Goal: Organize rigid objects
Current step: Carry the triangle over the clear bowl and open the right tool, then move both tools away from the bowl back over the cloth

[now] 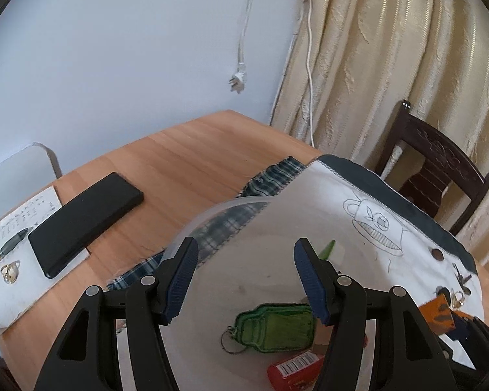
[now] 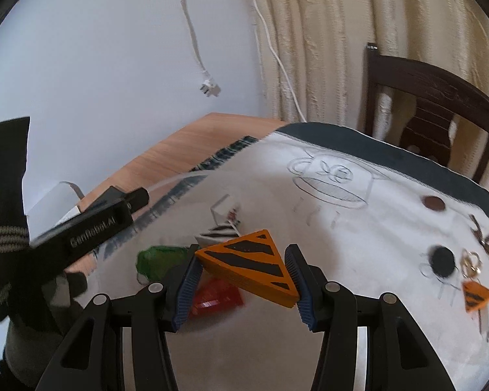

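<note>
**Orange wedge held over the clear container**

- Right hand-held gripper (image 2: 244, 275): clamped on an orange triangular block with black stripes (image 2: 249, 265), held above the clear plastic container (image 1: 192, 224).
- Left hand-held gripper (image 1: 246, 280): jaws apart, nothing between them, poised over the same container.
- Container contents: green bottle-shaped keychain (image 1: 274, 330), red cylindrical item with a barcode (image 1: 293, 369), a small white box (image 2: 223, 211).
- White cloth with a cup drawing (image 2: 358, 244), on the wooden worktop (image 1: 179, 159): brown coin (image 2: 435, 202), black round disc (image 2: 442, 260), keys (image 2: 484, 238), gold ring (image 2: 471, 262), second smaller orange striped wedge (image 2: 477, 296).
- Worktop, left side: black phone (image 1: 84, 221), pen (image 1: 8, 247), printed sheet (image 1: 26, 211), another ring (image 1: 10, 270).
</note>
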Tool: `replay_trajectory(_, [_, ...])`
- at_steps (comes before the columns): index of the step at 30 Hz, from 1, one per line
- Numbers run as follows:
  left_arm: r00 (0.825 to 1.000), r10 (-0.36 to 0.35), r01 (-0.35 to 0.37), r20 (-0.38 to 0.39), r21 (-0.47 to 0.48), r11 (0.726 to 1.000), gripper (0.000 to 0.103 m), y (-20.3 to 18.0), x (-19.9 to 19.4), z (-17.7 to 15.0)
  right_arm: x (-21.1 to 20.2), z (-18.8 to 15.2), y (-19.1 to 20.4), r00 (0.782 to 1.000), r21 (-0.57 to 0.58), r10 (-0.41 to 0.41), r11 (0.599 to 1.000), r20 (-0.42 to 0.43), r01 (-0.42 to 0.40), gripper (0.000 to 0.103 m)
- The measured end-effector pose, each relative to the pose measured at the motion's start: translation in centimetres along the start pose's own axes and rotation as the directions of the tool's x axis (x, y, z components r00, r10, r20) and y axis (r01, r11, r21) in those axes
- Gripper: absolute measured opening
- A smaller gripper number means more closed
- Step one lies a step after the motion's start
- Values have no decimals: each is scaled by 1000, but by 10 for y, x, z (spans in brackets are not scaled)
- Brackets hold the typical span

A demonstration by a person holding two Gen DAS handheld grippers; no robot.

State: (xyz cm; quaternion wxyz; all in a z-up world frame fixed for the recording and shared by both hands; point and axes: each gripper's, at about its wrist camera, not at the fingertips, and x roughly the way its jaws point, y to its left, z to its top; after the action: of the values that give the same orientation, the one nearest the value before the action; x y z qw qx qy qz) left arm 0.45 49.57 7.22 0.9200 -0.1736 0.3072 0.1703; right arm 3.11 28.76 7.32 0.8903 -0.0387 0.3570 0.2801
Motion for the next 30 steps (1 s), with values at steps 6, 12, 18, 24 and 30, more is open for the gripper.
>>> replay_trajectory(6, [1000, 24, -24, 5, -53, 998, 64, 13, 3, 2, 14, 3, 14, 997, -35, 71, 997, 1, -71, 63])
replay_trajectory(12, [1000, 27, -27, 2, -77, 997, 74, 19, 7, 1, 15, -3, 5, 999, -11, 53, 999, -2, -53, 73])
replay_trajectory(18, [1000, 19, -19, -2, -63, 998, 74, 16, 7, -1, 7, -14, -18, 1000, 44, 17, 999, -9, -16, 73])
replay_trajectory(24, [1000, 25, -26, -6, -49, 998, 74, 12, 8, -2, 0, -25, -37, 1000, 83, -12, 996, -21, 14, 73])
replay_trajectory(30, [1000, 27, -27, -4, -19, 999, 74, 5, 7, -4, -6, -31, -53, 999, 112, -34, 993, -25, 36, 73])
